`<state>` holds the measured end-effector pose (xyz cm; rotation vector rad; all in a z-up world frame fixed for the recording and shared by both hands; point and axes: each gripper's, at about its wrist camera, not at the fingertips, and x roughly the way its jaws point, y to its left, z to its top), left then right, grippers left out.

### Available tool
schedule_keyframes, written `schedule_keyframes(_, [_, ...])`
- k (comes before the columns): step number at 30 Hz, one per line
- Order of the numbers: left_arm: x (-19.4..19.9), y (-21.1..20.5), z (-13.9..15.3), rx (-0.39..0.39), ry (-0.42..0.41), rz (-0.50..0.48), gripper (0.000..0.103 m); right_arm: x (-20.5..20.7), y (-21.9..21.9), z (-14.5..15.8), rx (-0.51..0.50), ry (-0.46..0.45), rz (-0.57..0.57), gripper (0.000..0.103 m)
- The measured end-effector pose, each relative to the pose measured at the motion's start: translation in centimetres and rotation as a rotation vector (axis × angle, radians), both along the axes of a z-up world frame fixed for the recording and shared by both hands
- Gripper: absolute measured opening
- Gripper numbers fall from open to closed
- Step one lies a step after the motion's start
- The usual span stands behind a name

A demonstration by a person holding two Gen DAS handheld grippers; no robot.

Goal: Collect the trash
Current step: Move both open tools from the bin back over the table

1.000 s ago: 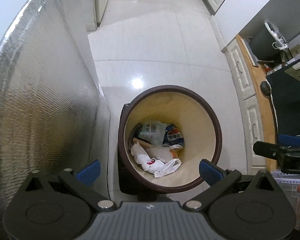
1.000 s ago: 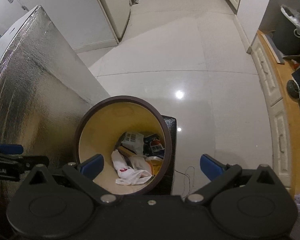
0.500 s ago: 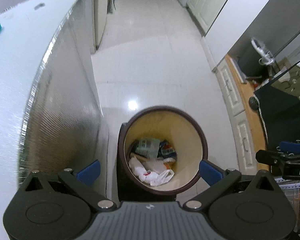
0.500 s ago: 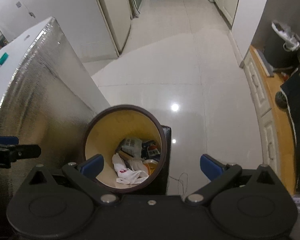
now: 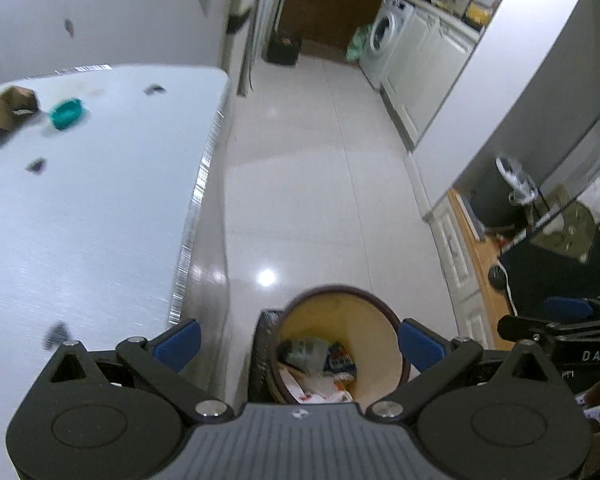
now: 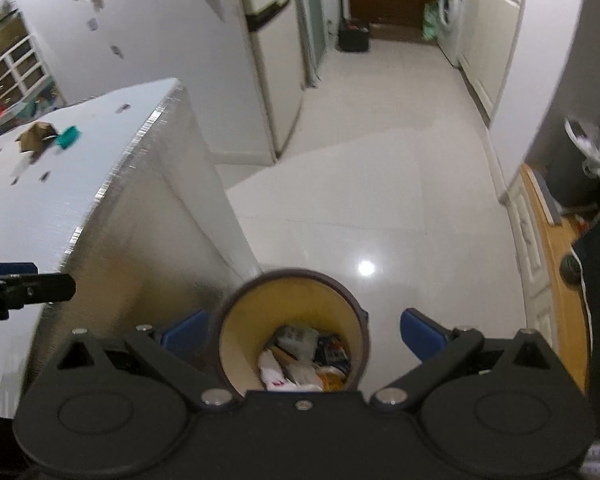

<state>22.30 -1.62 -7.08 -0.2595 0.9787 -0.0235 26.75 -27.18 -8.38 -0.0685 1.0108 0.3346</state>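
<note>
Two empty grippers above a part-filled trash bin

The brown-rimmed trash bin [image 5: 342,344] stands on the pale tiled floor [image 5: 312,184] just right of the silver-sided table [image 5: 80,208], holding a white bag, wrappers and a blue packet; their print is too blurred to read. The left gripper [image 5: 298,340] and right gripper [image 6: 300,330] both point down over it, blue fingers spread wide, holding nothing. "DAS" reads on the right gripper's side. Far left on the tabletop lie a teal dish [image 5: 67,112] and crumpled brown paper [image 5: 6,106].
</note>
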Motion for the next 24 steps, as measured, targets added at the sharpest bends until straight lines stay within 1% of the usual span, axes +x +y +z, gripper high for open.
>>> schedule_keyframes(5, [-2.1,4.1,2.4,0.011,-0.065,0.047,0.103,-0.6,4.0,1.8,0.011,-0.048,0.052,0.103])
schedule_keyframes(9, [-3.5,7.7,3.8,0.026,-0.091,0.076,0.103,-1.1,7.6,3.0,0.023,-0.072,0.069,0.103])
schedule_keyframes(16, [-5.6,14.7,5.1,0.045,-0.132,0.135,0.103,-1.7,14.7,4.0,0.042,-0.102,0.11,0.103])
schedule_keyframes(24, [-6.0,22.8,6.2,0.075,-0.186,0.2,0.103,-1.6,22.2,4.6,0.058,-0.128,0.167,0.103])
